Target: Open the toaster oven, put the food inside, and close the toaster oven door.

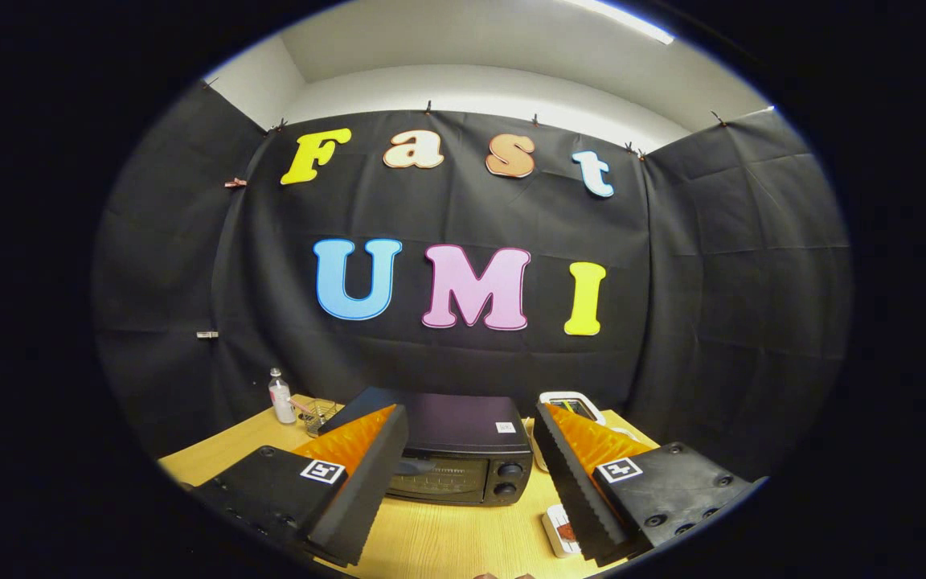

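Claw [471,474] spread wide, ridged fingers framing boxy, glass-doored toaster oven [451,450] on woodgrain table [447,539].

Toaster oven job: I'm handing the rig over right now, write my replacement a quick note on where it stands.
Claw: open, holding nothing, hovering over the wooden table.
Toaster oven: just ahead, between the fingers, door shut.
Food: probably the small packet on the table by the right finger; hard to tell.
Done: nothing yet.
Left: open the door, load the food, close the door.
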{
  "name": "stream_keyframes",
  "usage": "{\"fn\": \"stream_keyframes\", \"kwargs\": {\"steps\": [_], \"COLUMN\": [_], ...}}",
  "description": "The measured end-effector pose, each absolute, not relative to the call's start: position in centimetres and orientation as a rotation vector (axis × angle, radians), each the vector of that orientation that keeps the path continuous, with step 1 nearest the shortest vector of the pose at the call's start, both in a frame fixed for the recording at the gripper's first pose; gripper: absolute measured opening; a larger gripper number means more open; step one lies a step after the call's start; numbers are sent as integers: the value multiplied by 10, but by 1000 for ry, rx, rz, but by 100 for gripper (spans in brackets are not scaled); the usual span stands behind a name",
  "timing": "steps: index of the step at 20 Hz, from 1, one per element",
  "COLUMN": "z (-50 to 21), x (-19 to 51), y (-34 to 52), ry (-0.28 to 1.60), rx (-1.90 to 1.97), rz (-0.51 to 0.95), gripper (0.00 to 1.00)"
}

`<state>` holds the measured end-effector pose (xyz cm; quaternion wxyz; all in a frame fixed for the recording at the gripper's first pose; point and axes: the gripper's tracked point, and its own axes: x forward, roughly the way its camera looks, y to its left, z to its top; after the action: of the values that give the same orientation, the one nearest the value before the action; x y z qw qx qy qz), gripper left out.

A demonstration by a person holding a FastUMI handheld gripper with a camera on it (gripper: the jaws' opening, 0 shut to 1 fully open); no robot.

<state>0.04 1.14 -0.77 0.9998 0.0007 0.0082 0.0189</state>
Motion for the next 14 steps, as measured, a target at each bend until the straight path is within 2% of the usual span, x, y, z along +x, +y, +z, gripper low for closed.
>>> {"fn": "stream_keyframes", "kwargs": {"steps": [14], "z": [-29], "x": [47], "y": [3], "ry": [104], "rx": [11], "rz": [53], "gripper": [97]}}
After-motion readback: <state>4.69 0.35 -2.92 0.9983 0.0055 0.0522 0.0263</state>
